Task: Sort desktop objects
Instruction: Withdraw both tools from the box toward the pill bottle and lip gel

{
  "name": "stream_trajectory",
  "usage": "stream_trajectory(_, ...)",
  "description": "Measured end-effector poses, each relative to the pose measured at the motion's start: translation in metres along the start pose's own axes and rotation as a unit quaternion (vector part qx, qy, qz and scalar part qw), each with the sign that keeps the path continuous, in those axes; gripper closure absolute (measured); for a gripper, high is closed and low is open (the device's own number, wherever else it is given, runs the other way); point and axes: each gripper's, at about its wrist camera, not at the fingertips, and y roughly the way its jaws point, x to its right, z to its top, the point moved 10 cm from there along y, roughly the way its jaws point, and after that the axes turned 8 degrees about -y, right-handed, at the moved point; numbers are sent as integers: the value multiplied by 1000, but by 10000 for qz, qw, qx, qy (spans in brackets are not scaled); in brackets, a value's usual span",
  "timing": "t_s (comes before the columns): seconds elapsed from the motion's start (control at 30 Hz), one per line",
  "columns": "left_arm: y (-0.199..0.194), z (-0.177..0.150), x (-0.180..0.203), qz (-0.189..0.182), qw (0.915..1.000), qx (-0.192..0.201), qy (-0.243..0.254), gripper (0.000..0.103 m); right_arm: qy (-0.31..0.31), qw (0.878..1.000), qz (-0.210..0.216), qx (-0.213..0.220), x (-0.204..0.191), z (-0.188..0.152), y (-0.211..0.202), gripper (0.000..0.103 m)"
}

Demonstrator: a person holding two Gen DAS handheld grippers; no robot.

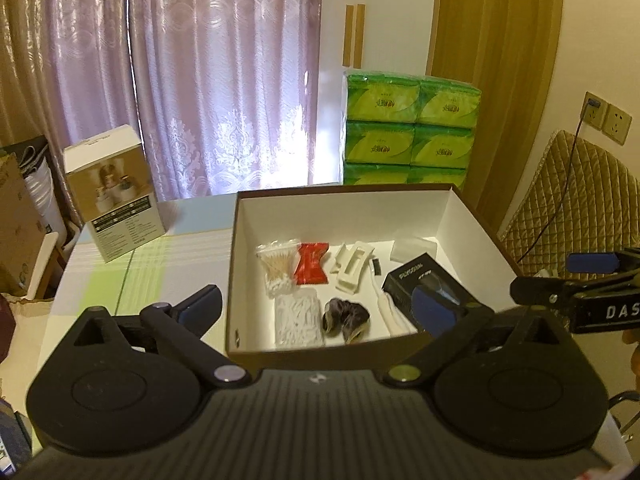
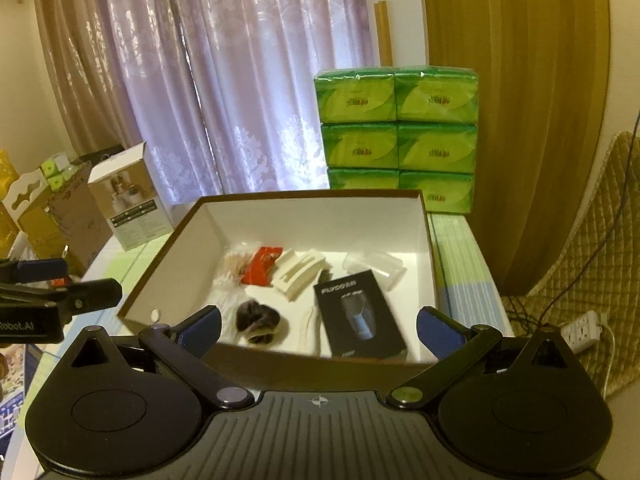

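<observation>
The left gripper (image 1: 320,312) hangs just in front of the open cardboard box (image 1: 320,354) with its two blue-padded fingers spread wide and nothing between them. The right gripper (image 2: 318,330) sits at the same near wall of the box (image 2: 280,364), its jaws likewise wide apart and empty.

Everything sorted so far lies on the white floor of that box. Toward its left wall are one bag of wooden-stick cotton swabs (image 1: 276,266), one red sachet (image 1: 313,264) beside it, and one packet of white cotton swabs (image 1: 298,322) nearer the front wall. One dark scrunchie (image 2: 256,320) lies against the front wall, with a white item just beside it that is too blurred to name. In the middle is one white plastic holder (image 2: 298,274). Toward the right wall lies one black product box (image 2: 362,314), flat with its printed face up, and behind it, near the back right corner, one clear plastic piece (image 2: 374,266).

Outside the box, left of it, one white printed carton (image 1: 114,198) stands upright on the table (image 1: 100,280). Behind the box's back wall, six green tissue packs (image 2: 396,136) can be counted, stacked in two columns of three.
</observation>
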Motion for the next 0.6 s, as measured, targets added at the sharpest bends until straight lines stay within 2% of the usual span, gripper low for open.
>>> stream_trajectory(0.2, -26, -20, -12, 76, 9999, 70, 23, 1, 38, 10000, -60, -15, -17, -15, -20, 2)
stream_trajectory(0.6, -68, -62, -46, 127, 9999, -63, 11, 1, 66, 9997, -191, -129, -55, -51, -45, 2)
